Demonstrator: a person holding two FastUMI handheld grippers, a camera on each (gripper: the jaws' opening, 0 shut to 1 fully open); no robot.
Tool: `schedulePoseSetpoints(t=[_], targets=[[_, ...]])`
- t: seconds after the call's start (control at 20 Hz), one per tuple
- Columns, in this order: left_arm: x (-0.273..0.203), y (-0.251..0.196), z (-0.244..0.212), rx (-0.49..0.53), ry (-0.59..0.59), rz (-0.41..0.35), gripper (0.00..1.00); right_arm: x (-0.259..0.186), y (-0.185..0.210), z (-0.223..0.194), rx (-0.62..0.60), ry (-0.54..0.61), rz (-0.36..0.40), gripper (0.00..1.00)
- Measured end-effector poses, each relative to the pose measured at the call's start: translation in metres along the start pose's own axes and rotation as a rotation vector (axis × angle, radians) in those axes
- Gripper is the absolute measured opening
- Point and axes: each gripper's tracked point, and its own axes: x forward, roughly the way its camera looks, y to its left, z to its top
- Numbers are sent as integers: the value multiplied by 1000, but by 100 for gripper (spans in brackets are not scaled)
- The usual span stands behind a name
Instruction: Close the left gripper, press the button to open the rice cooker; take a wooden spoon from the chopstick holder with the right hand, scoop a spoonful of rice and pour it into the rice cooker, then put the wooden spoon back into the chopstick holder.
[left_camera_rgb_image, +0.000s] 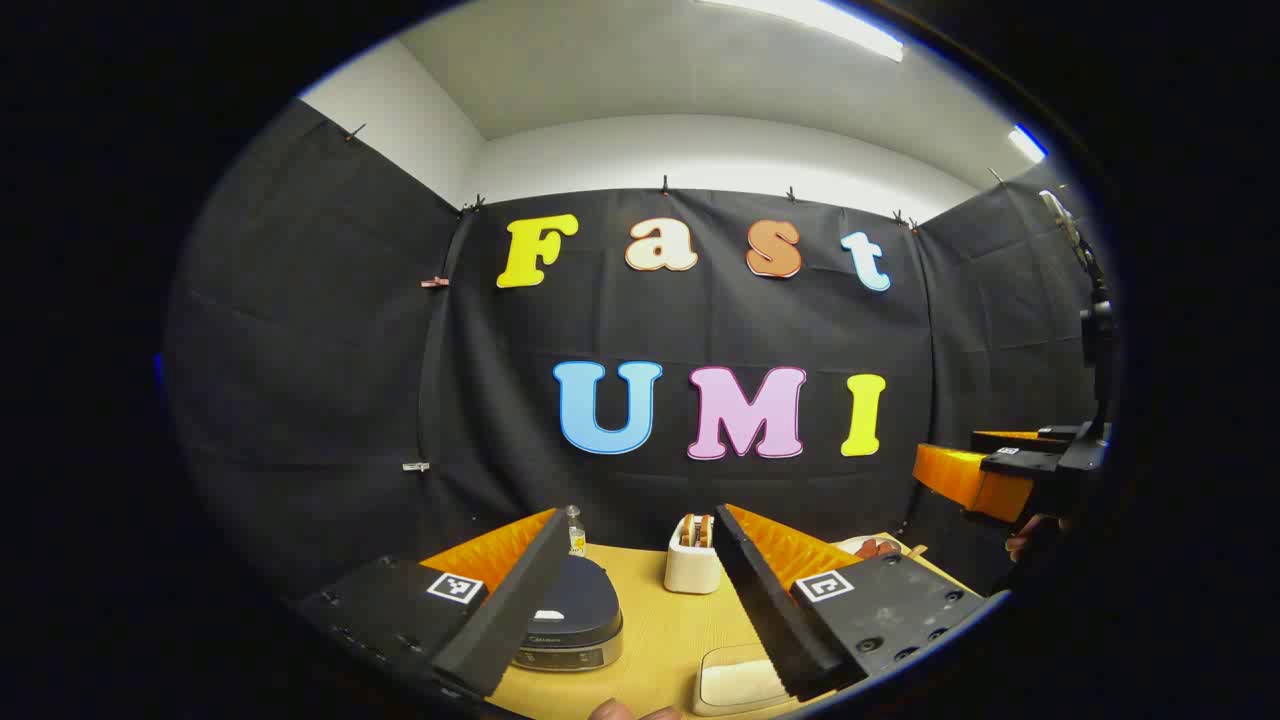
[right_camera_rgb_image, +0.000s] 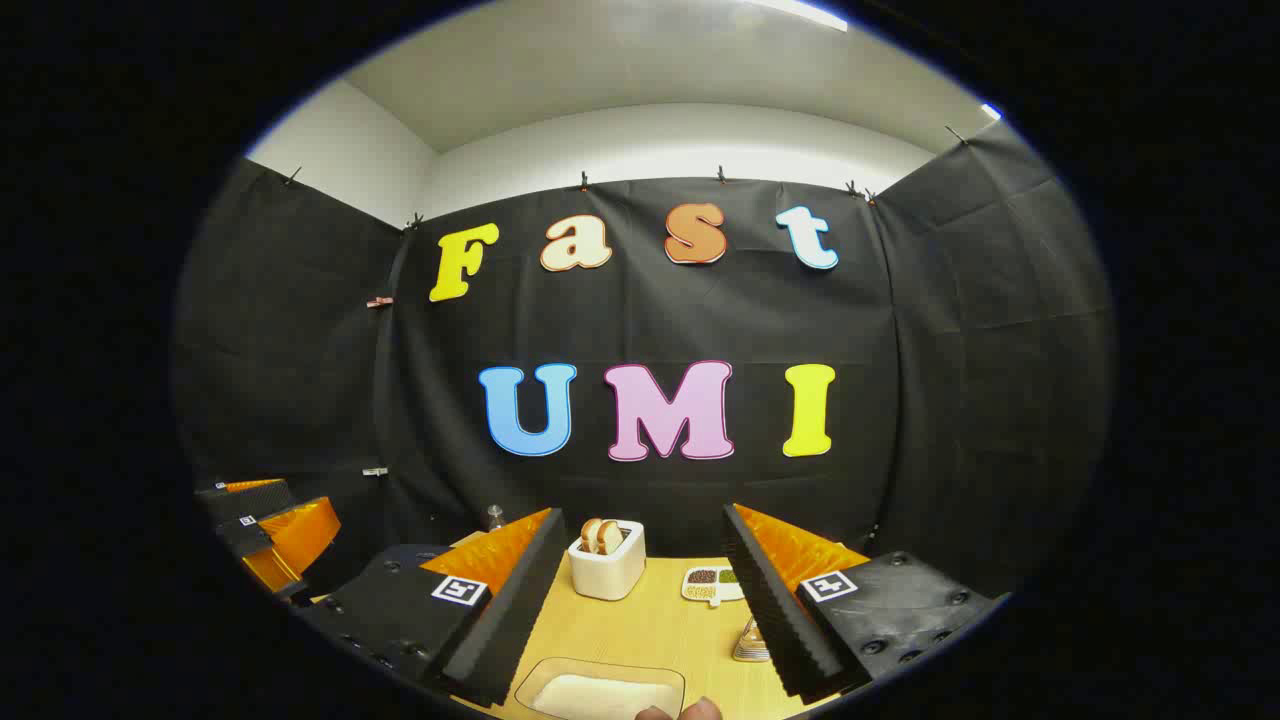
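Step 1 pending: nothing pressed or picked yet.
Your left gripper (left_camera_rgb_image: 640, 600) and right gripper (right_camera_rgb_image: 640, 610) both gape empty above the table (left_camera_rgb_image: 655, 620). Cooker (left_camera_rgb_image: 572, 618) lid down; close left, then press its button. Spoons sit in holder (right_camera_rgb_image: 607, 572).

left tongs (left_camera_rgb_image: 640, 590) agape, right tongs (right_camera_rgb_image: 640, 590) agape

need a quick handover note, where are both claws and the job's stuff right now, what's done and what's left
Left claw: open, holding nothing, above the wooden table.
Right claw: open, holding nothing.
Dark-lidded rice cooker with a silver base: lid down, by the left claw's left finger.
White square chopstick holder: wooden spoons standing in it, mid-table.
Shallow tray of white rice: at the near edge.
Done: nothing yet.
Left: shut left claw, press button, then spoon, scoop, pour, return.
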Motion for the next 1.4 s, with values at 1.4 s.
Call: schedulePoseSetpoints(t=[1.4], targets=[[17, 60, -59, 15, 114, 95, 91, -2, 28, -8, -25, 27, 48, 97]])
